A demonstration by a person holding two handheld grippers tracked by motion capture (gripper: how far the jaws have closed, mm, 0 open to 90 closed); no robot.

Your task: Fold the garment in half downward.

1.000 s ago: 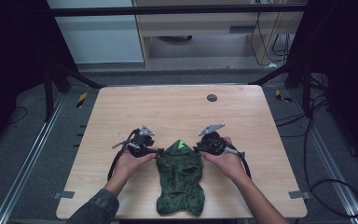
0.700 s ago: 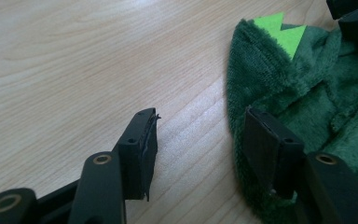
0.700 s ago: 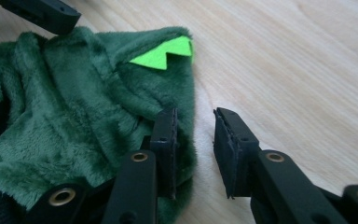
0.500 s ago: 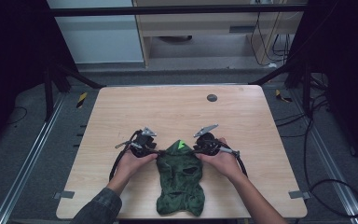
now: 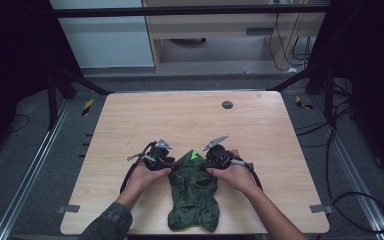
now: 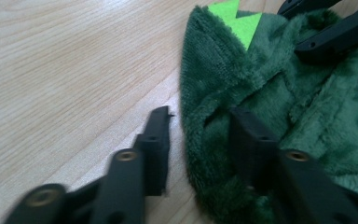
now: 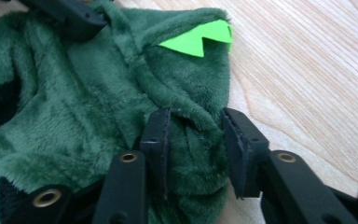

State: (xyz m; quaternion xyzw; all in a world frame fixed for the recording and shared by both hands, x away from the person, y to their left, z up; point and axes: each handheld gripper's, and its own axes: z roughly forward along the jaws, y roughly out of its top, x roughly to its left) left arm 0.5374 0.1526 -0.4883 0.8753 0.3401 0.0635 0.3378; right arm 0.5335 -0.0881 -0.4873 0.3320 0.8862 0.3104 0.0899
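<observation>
A dark green plush garment (image 5: 192, 192) with a lime-green jagged patch (image 5: 194, 155) lies flat near the table's front edge. My left gripper (image 5: 172, 161) is at its upper left edge. In the left gripper view it (image 6: 198, 116) stands open astride that edge, with one jaw on bare wood and the other on the plush (image 6: 279, 107). My right gripper (image 5: 207, 160) is at the upper right edge. In the right gripper view it (image 7: 196, 116) stands open with a ridge of plush (image 7: 74, 121) between its jaws, below the lime patch (image 7: 198, 39).
The wooden table (image 5: 190, 120) has a small black disc (image 5: 227, 104) at the back. Grey tape tabs (image 5: 68, 208) mark its front corners. A cable loops from each gripper beside the person's hands (image 5: 142, 177). Dark floor with rails surrounds the table.
Both grippers have moved inward toward each other, onto the garment's top edges. The garment itself has stayed in place.
</observation>
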